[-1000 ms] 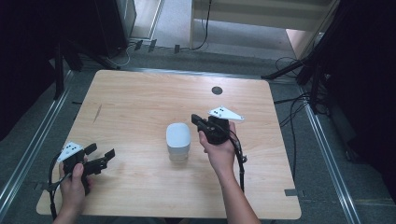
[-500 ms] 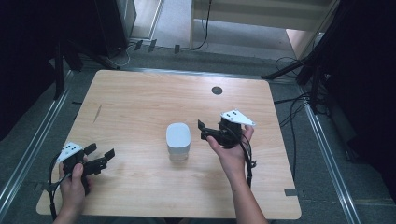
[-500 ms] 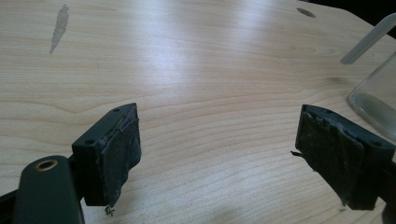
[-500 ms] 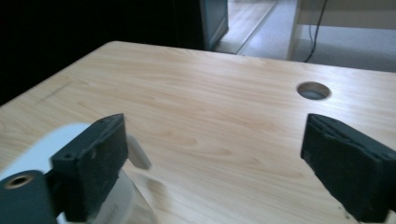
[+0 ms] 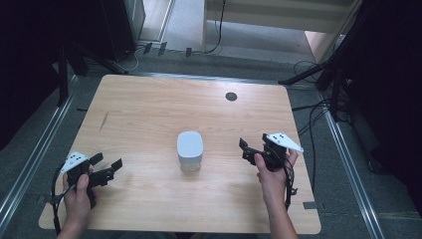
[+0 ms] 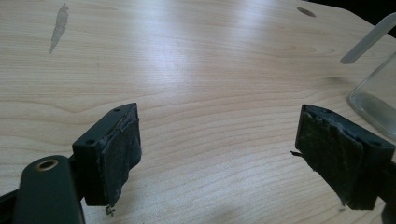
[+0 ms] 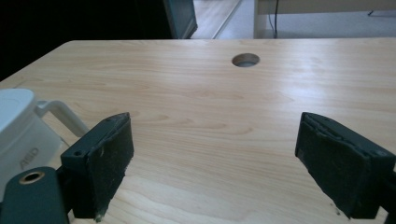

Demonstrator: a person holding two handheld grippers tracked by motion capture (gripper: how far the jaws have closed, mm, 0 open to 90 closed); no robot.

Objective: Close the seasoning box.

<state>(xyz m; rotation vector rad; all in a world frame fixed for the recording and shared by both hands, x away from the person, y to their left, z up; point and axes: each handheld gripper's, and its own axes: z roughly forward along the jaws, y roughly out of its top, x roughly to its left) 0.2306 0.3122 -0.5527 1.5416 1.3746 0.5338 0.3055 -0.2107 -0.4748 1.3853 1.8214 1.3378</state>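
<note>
Pulled back from the jar [image 5: 190, 151] over the past second, the right gripper [image 5: 247, 150] now sits well to the jar's right near the table's [image 5: 149, 109] right edge, held in the person's right hand [image 5: 271, 172] with its jaws wide apart and nothing between them. At the near left corner, the left gripper [image 5: 107, 167] has kept its place, held in the left hand [image 5: 77, 196], its jaws likewise spread wide and holding nothing. Both grippers carry a grey three-cornered plate, and a cable trails from each toward the table's near edge. Standing upright near the middle of the light wooden table, the jar has a white lid and a clear body, and touches neither gripper. From the left gripper view, the worn black pads [image 6: 122, 154] frame bare wood grain, with the jar's clear lower wall [image 6: 376, 100] at the right edge and a pale bar-like part [image 6: 366, 39] slanting above it; a dark smear [image 6: 58, 25] marks the wood at upper left. From the right gripper view, the jar's white lid [image 7: 16, 109] and a white handle-like part [image 7: 65, 116] appear at the left, just beyond the left jaw, while a round hole [image 7: 245, 59] in the tabletop lies straight ahead toward the far edge. In the high view that same hole [image 5: 231, 96] sits beyond the jar, toward the far right. Grey floor, metal rails and loose cables surround the table, with dark curtains on either side.
</note>
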